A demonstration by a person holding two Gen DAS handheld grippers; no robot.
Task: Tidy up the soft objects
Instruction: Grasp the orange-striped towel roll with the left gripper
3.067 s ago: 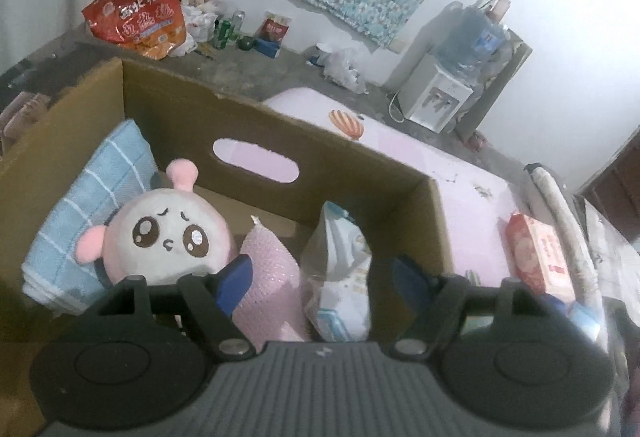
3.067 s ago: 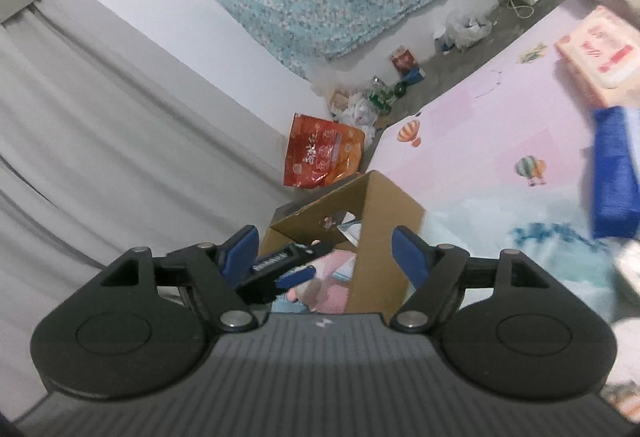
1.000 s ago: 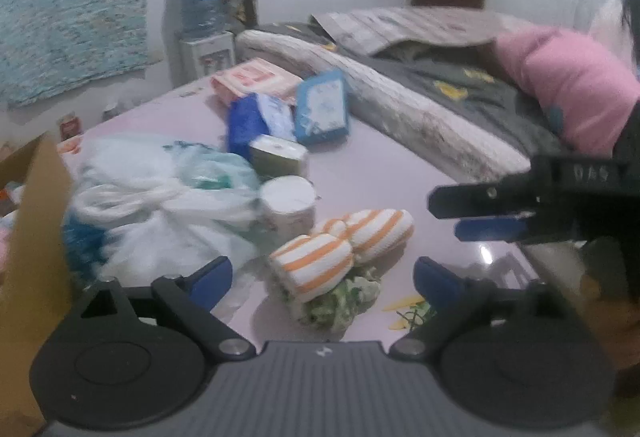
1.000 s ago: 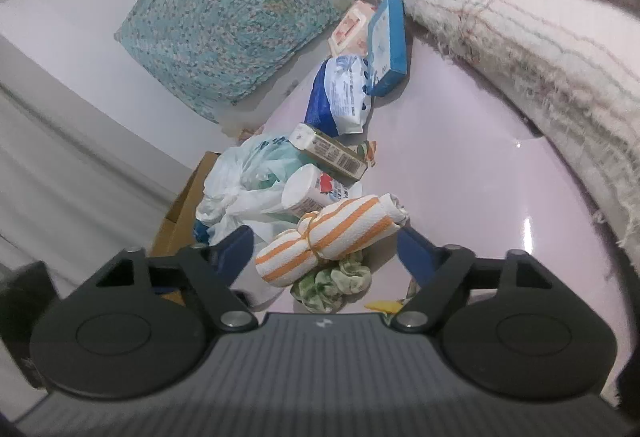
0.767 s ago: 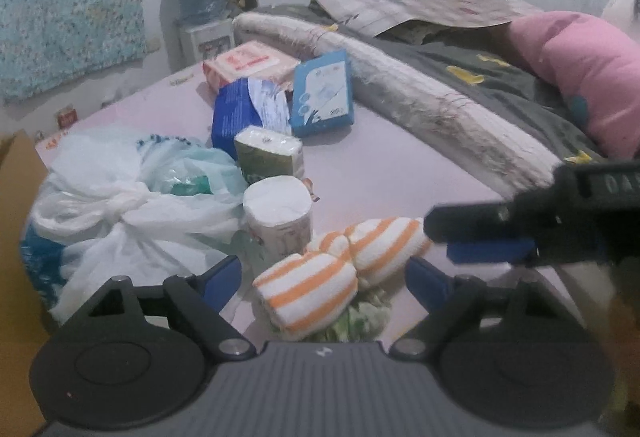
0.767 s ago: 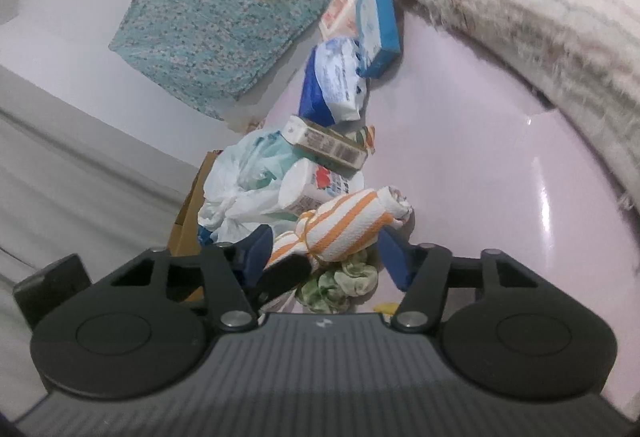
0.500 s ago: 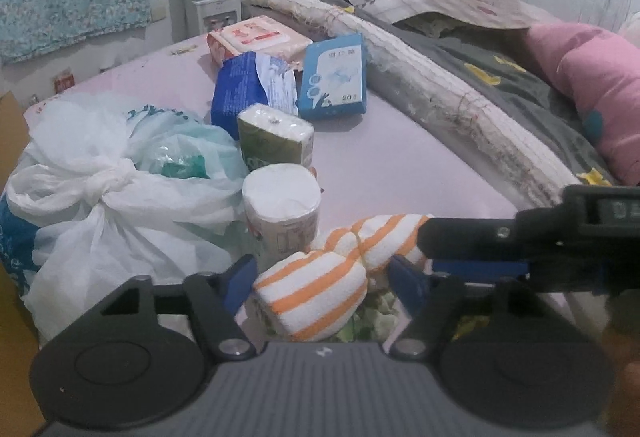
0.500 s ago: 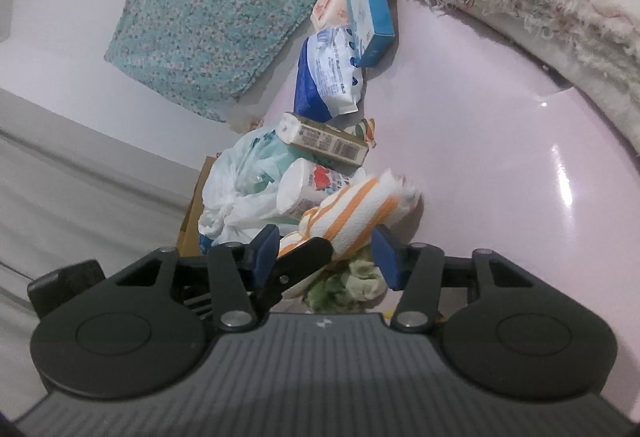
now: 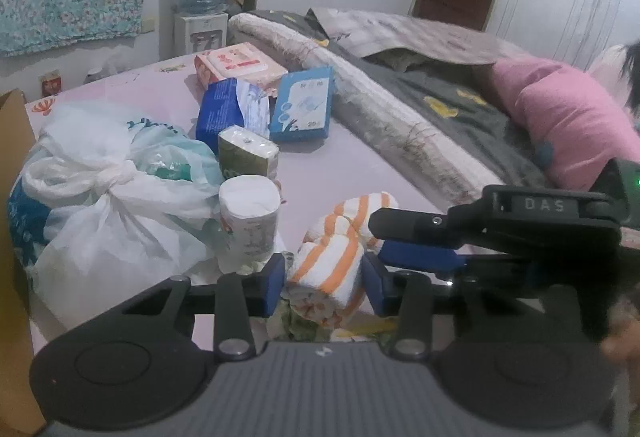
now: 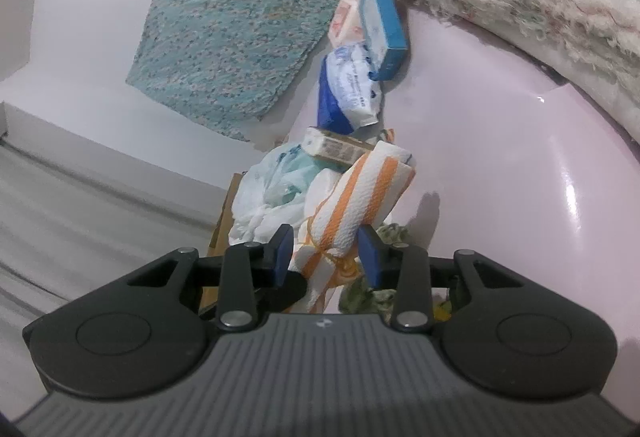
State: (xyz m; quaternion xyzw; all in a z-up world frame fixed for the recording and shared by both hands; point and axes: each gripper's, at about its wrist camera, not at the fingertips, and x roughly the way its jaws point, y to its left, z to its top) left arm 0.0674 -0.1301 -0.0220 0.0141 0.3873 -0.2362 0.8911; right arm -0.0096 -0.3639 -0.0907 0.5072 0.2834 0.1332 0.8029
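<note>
Both tools' jaws just closed in: left tool (image 9: pixel 323 283) and right tool (image 10: pixel 327 252) clamp orange-striped terry towel roll (image 9: pixel 340 257), lifted at far end, above glossy pink bed sheet (image 9: pixel 344 165), beside knotted plastic bag (image 9: pixel 108 205).

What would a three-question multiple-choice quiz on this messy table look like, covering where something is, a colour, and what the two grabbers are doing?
1. Where is the white paper roll?
A. against the tied plastic bag
B. on the pink pillow
C. inside a box

2. What colour are the rolled towel's stripes?
A. green
B. orange
C. purple

3. What are the left gripper and right gripper doing?
A. both wide open over bare table
B. both closing on the towel
C. one holds a bottle

Answers: 1 A, the roll touches the bag; 2 B, orange on white; 3 B, each pair of pads presses the towel.
</note>
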